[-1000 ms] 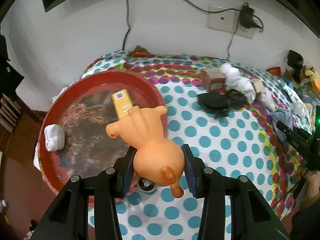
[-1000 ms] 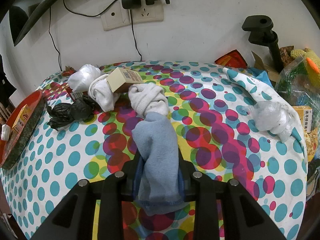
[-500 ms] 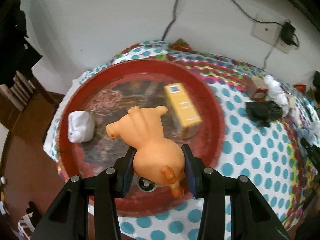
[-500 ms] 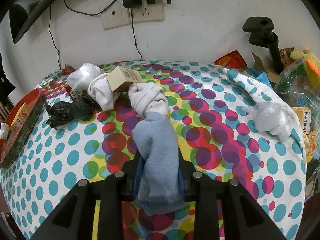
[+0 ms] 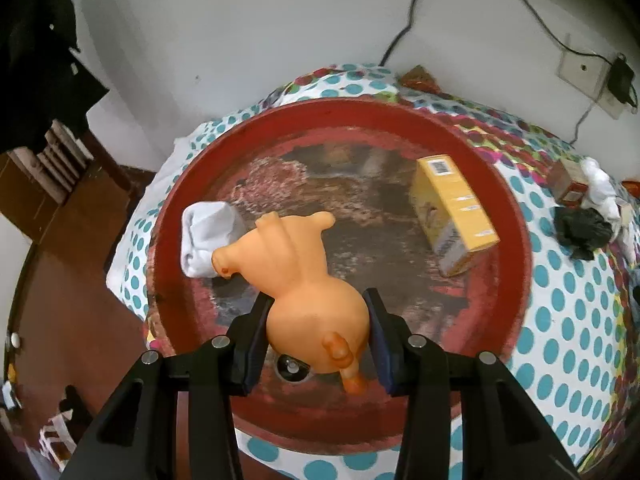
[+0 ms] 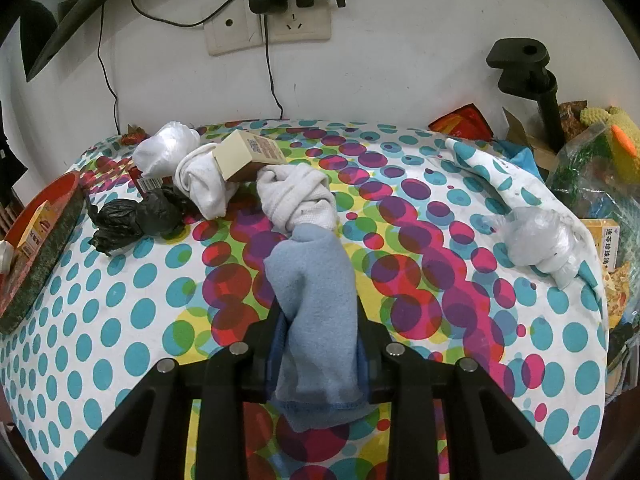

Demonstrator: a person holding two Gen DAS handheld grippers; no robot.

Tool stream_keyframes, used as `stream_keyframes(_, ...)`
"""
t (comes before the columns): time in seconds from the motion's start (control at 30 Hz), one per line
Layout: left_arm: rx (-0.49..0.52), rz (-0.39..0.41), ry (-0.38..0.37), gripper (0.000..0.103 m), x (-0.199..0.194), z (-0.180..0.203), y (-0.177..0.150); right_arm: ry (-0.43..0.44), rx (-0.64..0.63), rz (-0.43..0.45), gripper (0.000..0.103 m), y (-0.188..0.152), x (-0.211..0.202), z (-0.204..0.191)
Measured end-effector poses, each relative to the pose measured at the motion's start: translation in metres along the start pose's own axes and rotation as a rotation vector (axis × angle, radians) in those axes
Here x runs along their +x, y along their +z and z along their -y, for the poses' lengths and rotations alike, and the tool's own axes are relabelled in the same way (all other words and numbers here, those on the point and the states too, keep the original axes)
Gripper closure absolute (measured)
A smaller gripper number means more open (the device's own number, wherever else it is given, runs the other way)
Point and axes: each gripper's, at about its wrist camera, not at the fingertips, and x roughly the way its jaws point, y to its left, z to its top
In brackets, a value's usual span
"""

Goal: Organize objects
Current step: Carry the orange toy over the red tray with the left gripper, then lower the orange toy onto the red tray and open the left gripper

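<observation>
My left gripper (image 5: 318,310) is shut on an orange rubber pig toy (image 5: 300,280), gripped by its rump, snout pointing away. It hangs over the round red tray (image 5: 516,216), which holds a yellow box (image 5: 454,204) and a white sock roll (image 5: 202,236). My right gripper (image 6: 318,316) is shut on a light blue sock (image 6: 314,300) above the polka-dot tablecloth (image 6: 120,300). Just beyond the blue sock lies a white rolled cloth (image 6: 298,196).
Left of the white cloth sit a tan box (image 6: 248,154), white socks (image 6: 200,182), a white bag (image 6: 164,148) and a black bag (image 6: 136,218). A clear plastic bundle (image 6: 540,242) lies right. A black clamp stand (image 6: 532,80) and clutter crowd the right edge. Cables hang from wall sockets (image 6: 272,20).
My left gripper carried the pig toy leftward from the tray's right rim to over the tray's middle. The right gripper and blue sock stayed still.
</observation>
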Motion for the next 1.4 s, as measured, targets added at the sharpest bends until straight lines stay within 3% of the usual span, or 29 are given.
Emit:
stream_keyframes(0.57, -0.033, -0.043, 0.018, 0.062, 0.029, -0.04, 0.0, -0.022, -0.022, -0.004, 0.072, 0.001, 0.0, -0.005)
stream_keyframes(1.4, -0.009, -0.027, 0.061, 0.059, 0.043, -0.059, 0.004, -0.047, -0.046, -0.004, 0.072, 0.002, 0.0, -0.009)
